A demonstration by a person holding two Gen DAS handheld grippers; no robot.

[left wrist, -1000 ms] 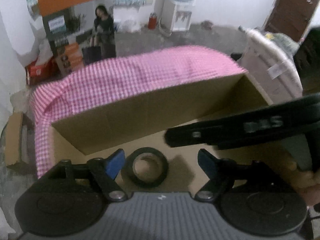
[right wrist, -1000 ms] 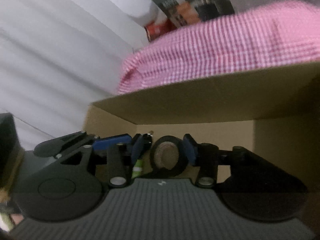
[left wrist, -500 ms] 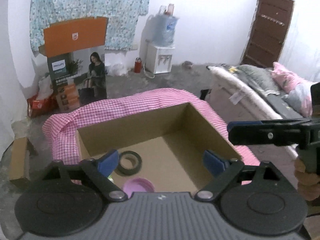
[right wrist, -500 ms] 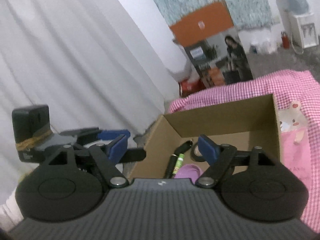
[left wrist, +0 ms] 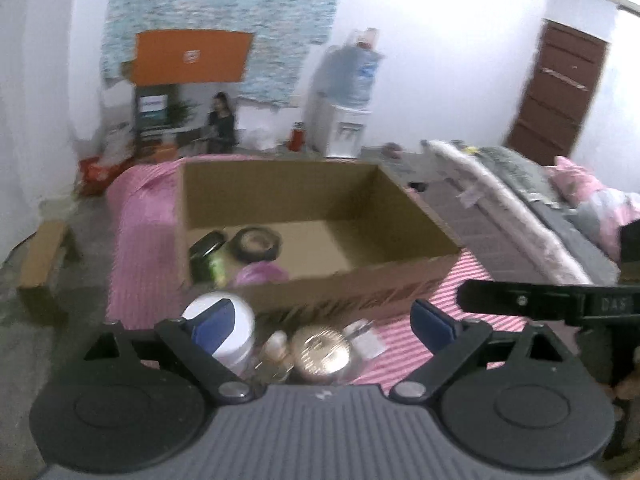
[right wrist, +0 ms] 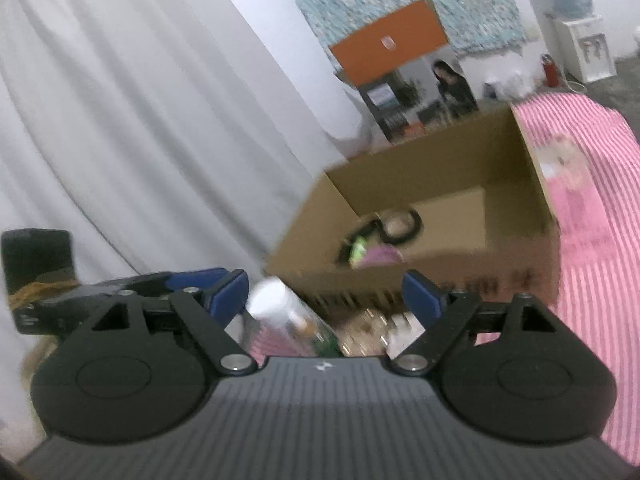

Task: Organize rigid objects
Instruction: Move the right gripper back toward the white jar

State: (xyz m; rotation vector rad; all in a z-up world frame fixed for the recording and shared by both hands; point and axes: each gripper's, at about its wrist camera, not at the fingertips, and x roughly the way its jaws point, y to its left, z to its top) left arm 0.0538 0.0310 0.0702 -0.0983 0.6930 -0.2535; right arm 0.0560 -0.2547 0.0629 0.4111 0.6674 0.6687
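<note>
Both views blurred. Left claw (left wrist: 324, 322) is spread wide with nothing between its blue pads (left wrist: 210, 326); its jaws have just been opening. Right claw (right wrist: 324, 292) is likewise released and empty, its jaws also just opening further. The right claw's arm also shows at the right edge of the left view.

Cardboard box (left wrist: 360, 280) sits open-topped on a pink checked cloth (left wrist: 140, 240). Inside it, bunched toward one corner: black tape roll (left wrist: 258, 244), a dark marker-like item (left wrist: 206, 242) with a green one (left wrist: 216, 268) beside it, and a pink round lid (left wrist: 260, 274) nearest the front wall. The rest of the box floor is bare.

Outside the box, just in front of its near wall on the cloth: white-capped container (left wrist: 236, 332) partly behind the left pad, a shiny gold round object (left wrist: 324, 354), and small white bits (left wrist: 366, 338) next to it. In the right view the same cluster sits between the pads: white-capped bottle (right wrist: 276, 304), gold item (right wrist: 362, 336); details too blurred to tell.

Background: water dispenser (left wrist: 346, 120), brown door (left wrist: 556, 96), white curtain (right wrist: 120, 120).
</note>
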